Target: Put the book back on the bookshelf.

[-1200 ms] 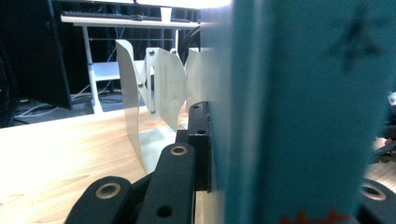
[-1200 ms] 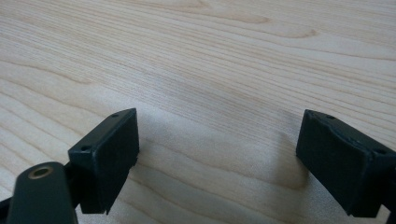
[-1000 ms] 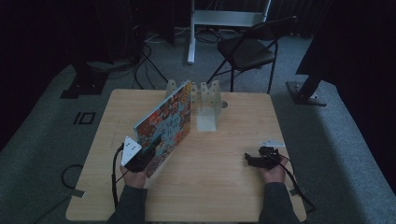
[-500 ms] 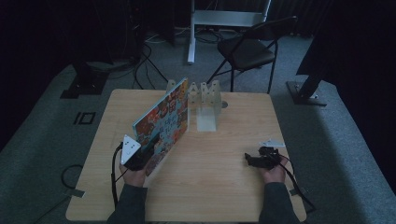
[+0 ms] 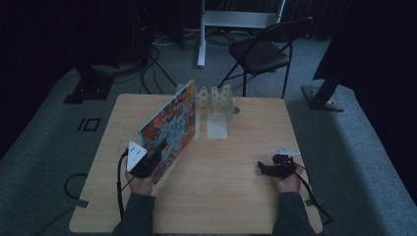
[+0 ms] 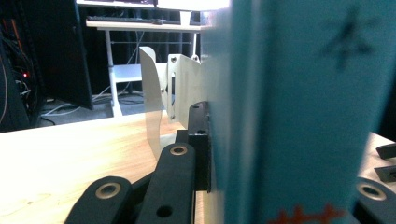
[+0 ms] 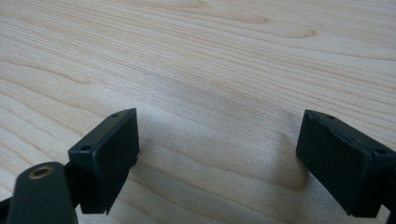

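Note:
A thin book (image 5: 169,125) with a colourful cover stands on edge, tilted, on the wooden table (image 5: 236,196). My left gripper (image 5: 155,157) is shut on its near lower corner. In the left gripper view the book's pale blue edge (image 6: 289,116) sits between the jaws, with one black finger (image 6: 198,140) pressed to its side. A white slotted rack (image 5: 214,110) stands just past the book's far end, and the rack (image 6: 159,93) also shows ahead in the left gripper view. My right gripper (image 5: 265,168) rests on the table at the right, open, with only bare wood between its pads (image 7: 109,154).
A black folding chair (image 5: 263,54) stands behind the table's far edge. A white desk frame (image 5: 236,19) is farther back. Cables lie on the grey floor at the left. The table's front edge lies close under both forearms.

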A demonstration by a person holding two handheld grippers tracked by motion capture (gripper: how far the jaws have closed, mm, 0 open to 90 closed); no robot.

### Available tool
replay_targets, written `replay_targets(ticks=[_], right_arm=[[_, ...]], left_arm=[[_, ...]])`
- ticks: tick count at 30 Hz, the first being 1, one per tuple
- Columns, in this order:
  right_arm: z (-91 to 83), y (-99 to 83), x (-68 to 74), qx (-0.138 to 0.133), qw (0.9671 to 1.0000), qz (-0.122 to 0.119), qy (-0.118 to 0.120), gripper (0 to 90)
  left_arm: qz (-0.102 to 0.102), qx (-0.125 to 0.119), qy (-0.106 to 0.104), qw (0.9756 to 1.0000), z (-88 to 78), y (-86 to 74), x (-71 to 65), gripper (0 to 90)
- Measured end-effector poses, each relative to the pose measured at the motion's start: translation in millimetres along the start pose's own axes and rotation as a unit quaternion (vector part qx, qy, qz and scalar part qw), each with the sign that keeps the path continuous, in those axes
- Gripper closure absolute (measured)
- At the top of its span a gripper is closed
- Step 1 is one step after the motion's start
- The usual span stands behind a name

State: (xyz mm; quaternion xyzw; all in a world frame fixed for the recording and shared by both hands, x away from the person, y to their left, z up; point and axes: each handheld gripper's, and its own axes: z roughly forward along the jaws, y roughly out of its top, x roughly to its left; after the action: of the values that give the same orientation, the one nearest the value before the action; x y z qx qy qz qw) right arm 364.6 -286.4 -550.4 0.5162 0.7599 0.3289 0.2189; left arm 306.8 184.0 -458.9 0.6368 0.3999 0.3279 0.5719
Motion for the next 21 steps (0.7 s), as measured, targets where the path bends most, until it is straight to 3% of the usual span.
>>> replay_targets(ticks=[21], right_arm=[[0.0, 0.0, 0.0, 0.000, 1.0000, 0.000, 0.000, 12.9]], left_arm=[[-0.002, 0.003, 0.018, 0.9998, 13.4, -0.2, 1.6, 81.1]])
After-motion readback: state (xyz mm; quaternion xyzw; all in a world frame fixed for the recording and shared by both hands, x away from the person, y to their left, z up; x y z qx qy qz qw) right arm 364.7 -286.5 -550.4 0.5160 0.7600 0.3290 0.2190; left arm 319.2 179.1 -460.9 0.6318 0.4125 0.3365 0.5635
